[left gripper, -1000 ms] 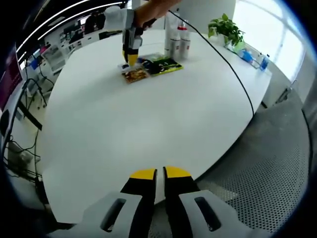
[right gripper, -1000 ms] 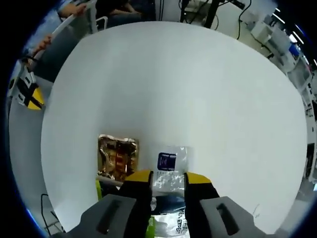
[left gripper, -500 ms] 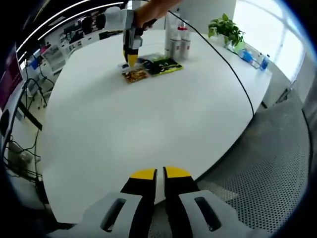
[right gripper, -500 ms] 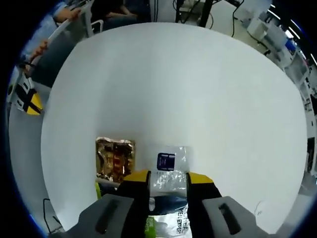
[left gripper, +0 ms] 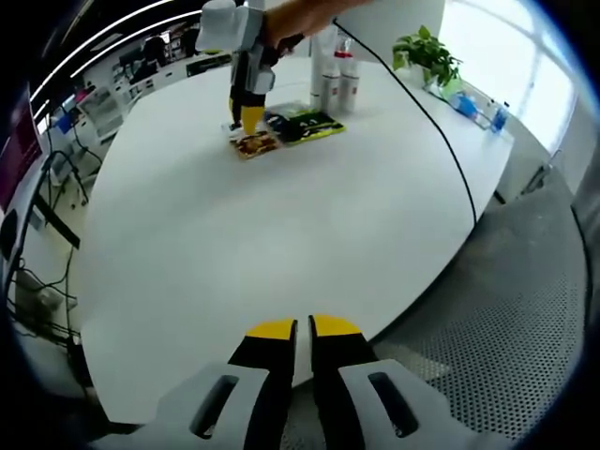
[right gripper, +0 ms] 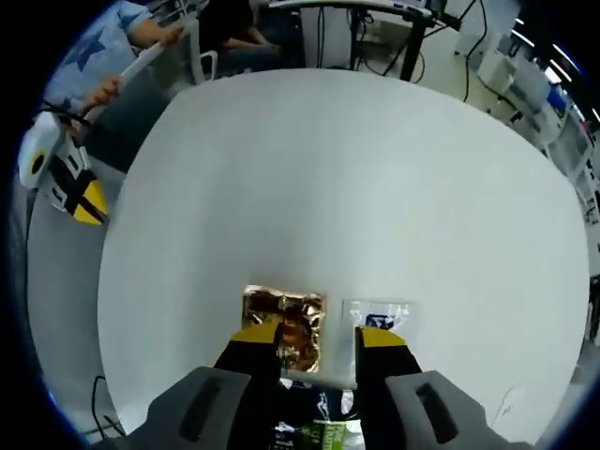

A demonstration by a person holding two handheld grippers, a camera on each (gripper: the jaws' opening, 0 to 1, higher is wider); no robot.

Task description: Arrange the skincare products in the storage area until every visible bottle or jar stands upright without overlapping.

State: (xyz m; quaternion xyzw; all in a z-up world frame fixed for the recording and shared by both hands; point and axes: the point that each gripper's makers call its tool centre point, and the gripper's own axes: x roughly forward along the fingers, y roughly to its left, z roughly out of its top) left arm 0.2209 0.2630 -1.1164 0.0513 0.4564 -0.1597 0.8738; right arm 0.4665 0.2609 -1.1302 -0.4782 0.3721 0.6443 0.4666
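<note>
1. The skincare bottles [left gripper: 336, 77] — white, with what look like red labels — stand upright close together at the far side of the white round table [left gripper: 281, 234] in the left gripper view. Too small to count for sure, looks like two or three.
2. Just in front of them lies a green-and-black flat pack [left gripper: 305, 122], and beside that a gold foil sachet [left gripper: 255, 143]. In the right gripper view the gold sachet [right gripper: 286, 328] sits flat on the table with a clear sachet with a blue label [right gripper: 380, 321] just beside it, the two close but not overlapping as far as I can tell.
3. The right gripper [right gripper: 320, 333] hangs over the sachets with its yellow-tipped jaws spread apart — nothing is between them, the gold sachet just shows through the gap. In the left gripper view it [left gripper: 246, 114] points down at the table right by the gold sachet, with a person's hand [left gripper: 291, 17] on it.
4. The left gripper [left gripper: 295, 327] is well away from all that, near the closer table edge, jaws nearly together with only a thin slit and nothing held. In the right gripper view it [right gripper: 84, 208] sits off past the table edge.
5. Further out: a potted plant [left gripper: 427, 56] at the table's far edge and a black cable [left gripper: 441, 141] trailing across the tabletop.
</note>
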